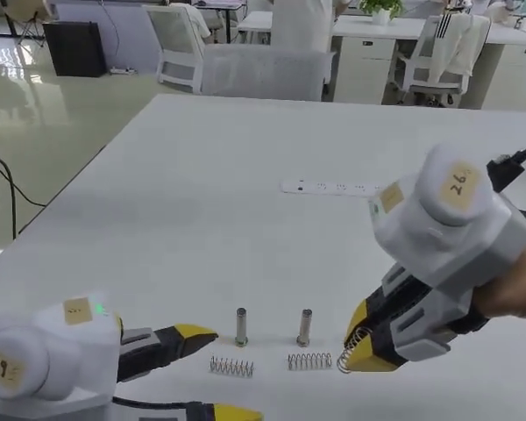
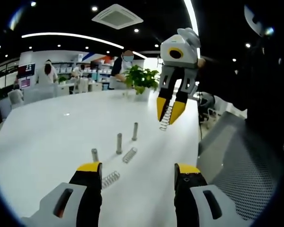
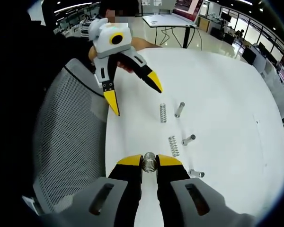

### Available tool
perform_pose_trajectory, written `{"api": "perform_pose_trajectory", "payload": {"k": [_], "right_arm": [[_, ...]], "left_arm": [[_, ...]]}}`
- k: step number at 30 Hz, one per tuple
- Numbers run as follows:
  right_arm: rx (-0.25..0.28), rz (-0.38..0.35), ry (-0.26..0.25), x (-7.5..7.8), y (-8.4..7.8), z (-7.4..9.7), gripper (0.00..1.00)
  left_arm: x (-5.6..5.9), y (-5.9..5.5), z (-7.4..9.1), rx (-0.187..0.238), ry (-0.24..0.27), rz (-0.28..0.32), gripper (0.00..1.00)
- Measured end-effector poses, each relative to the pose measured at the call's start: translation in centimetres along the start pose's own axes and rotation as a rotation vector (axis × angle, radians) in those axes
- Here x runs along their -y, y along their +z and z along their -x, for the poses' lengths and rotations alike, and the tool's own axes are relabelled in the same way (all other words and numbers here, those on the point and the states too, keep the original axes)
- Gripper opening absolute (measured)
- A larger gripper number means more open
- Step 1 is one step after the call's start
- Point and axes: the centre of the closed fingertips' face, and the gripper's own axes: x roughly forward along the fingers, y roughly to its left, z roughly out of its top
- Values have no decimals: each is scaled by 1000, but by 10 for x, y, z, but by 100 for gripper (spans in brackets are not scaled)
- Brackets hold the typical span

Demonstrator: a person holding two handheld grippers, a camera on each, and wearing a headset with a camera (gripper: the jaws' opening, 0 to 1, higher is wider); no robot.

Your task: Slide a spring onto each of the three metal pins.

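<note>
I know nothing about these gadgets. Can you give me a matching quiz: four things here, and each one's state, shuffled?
1 left gripper
2 right gripper
3 metal pins
4 loose springs

A lying flat
B jaws open, empty
C standing upright, bare
D jaws shut on a spring

Pairs: 1-B, 2-D, 3-C, 4-A.

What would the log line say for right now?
right gripper: shut on spring, raised | left gripper: open | pins: three upright, bare | table: two springs lying
</note>
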Motion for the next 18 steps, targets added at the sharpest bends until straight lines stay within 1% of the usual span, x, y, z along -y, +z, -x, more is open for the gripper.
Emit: {"api": "perform_pose_trajectory", "payload": {"k": [3, 9, 13, 18], "right_arm": [[-3, -7, -15, 5, -3, 5, 8], [-16, -29, -59, 21, -12, 16, 8], [-16, -42, -82, 31, -17, 24, 8], [-34, -48, -111, 42, -21, 29, 8]], "left_arm": [[-3, 0, 1, 5, 14, 6, 60], [-5, 1, 3, 13, 33, 9, 65], [-6, 1, 3, 15, 38, 12, 67], [-7, 2, 3, 17, 40, 15, 68]]}}
